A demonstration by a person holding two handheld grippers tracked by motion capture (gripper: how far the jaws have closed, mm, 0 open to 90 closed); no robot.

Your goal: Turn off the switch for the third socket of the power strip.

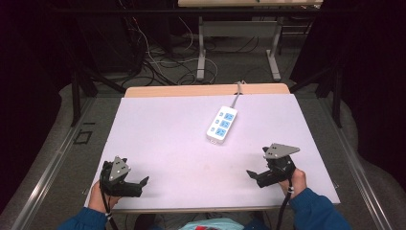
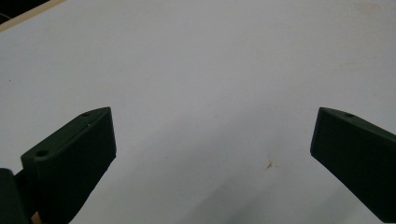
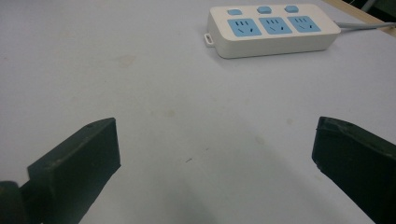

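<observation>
A white power strip (image 1: 221, 124) with three blue sockets lies on the white table top (image 1: 167, 139), right of centre, its grey cord (image 1: 237, 91) running off the far edge. In the right gripper view the power strip (image 3: 273, 30) sits ahead at the upper right, well clear of the jaws. My left gripper (image 1: 139, 184) rests near the front left corner, open and holding nothing, its jaws wide apart over bare table (image 2: 210, 93). My right gripper (image 1: 256, 165) rests near the front right, also open and holding nothing, pointing left toward the table's middle.
The table's wooden far edge (image 1: 206, 90) shows beyond the white sheet. Behind it, on the floor, stand another table's metal legs (image 1: 201, 52) and a tangle of cables (image 1: 163, 62). Dark curtains close both sides. Blue sleeves (image 1: 316, 211) enter from the bottom.
</observation>
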